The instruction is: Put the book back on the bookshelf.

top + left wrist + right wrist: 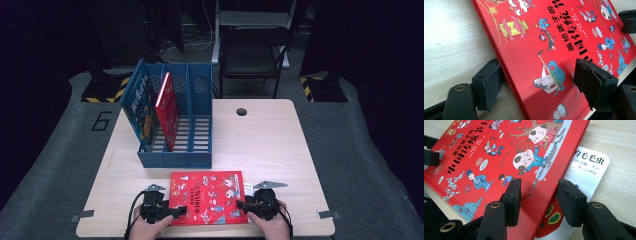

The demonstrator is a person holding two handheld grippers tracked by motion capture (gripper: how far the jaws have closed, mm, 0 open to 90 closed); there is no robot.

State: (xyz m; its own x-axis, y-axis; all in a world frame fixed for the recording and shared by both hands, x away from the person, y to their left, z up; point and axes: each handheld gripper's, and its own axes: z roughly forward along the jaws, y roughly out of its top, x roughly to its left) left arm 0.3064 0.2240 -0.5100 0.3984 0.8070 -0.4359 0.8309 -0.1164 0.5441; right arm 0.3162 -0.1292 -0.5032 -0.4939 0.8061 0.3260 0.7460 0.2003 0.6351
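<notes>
While it lies flat at the table's (280, 145) near edge, the red book (207, 197) runs its long axis left to right, spine toward the left gripper (172, 212), title reading upright from the person's side. That gripper's jaws straddle the book's left edge, one on the cover, one beside the spine; whether they press I cannot tell. The right gripper (242, 204) has jaws apart over the right edge, not clamped, with a white book (586, 170) peeking out beneath. Behind stands a blue rack (200, 150).
</notes>
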